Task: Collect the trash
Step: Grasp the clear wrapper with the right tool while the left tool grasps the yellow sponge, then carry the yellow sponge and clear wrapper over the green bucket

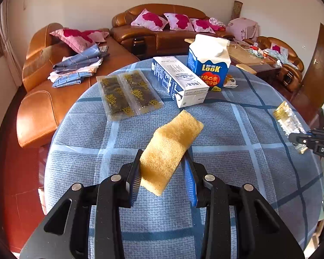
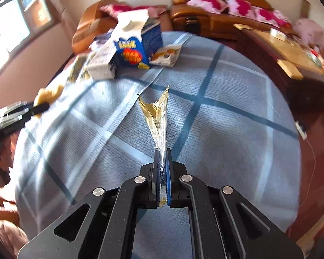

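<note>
My left gripper (image 1: 163,157) is shut on a yellow sponge (image 1: 170,149), held above the blue checked tablecloth (image 1: 237,133). My right gripper (image 2: 162,151) is shut on a clear and gold plastic wrapper (image 2: 156,116) that sticks up from between its fingers. In the left wrist view the right gripper (image 1: 300,138) shows at the right edge with the wrapper (image 1: 286,118) in it. In the right wrist view the left gripper (image 2: 40,108) appears blurred at the left with the sponge (image 2: 48,93). Other trash lies at the far side of the table.
A blue and white milk carton (image 1: 209,64) stands at the back, a long white and blue box (image 1: 179,79) lies beside it, and two dark snack packets (image 1: 127,95) lie to the left. A small wrapper (image 2: 167,55) lies behind the carton. Brown leather sofas (image 1: 157,32) surround the table.
</note>
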{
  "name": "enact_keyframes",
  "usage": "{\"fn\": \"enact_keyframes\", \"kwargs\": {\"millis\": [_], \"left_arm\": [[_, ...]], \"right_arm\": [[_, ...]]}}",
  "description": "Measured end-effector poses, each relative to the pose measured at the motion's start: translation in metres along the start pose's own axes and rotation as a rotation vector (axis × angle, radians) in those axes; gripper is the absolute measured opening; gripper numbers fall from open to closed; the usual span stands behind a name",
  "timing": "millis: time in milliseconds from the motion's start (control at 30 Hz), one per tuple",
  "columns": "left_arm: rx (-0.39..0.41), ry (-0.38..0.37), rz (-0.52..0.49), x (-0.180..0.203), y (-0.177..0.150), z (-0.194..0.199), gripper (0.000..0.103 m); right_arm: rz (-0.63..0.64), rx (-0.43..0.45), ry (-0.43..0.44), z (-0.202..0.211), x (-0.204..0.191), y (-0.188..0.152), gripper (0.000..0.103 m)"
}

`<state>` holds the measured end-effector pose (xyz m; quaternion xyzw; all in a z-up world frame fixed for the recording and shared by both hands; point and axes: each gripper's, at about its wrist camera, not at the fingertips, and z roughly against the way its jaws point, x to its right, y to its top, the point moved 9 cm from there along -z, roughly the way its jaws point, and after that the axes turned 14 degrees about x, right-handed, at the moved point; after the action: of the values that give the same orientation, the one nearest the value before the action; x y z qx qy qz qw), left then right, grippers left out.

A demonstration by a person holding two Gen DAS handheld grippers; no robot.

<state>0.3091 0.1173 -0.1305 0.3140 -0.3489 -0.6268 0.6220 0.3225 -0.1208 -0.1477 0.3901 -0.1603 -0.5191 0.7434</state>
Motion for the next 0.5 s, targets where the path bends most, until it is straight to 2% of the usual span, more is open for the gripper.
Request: {"fn": "enact_keyframes", "kwargs": {"millis": [133, 300, 500], "left_arm": [[0.012, -0.018, -0.001, 0.013, -0.002, 0.011, 0.036], [0.031, -0.02, -0.032, 0.029, -0.009, 0.029, 0.036], [0.047, -0.031, -0.074, 0.05, -0.021, 0.053, 0.036]], "right_arm": [[-0.02, 0.065, -0.083, 0.027, -0.006, -0.005, 0.005], [-0.027, 0.09, -0.149, 0.049, -0.011, -0.017, 0.005], [-0.01, 0.136, -0.187, 0.08, -0.016, -0.03, 0.005]]}}
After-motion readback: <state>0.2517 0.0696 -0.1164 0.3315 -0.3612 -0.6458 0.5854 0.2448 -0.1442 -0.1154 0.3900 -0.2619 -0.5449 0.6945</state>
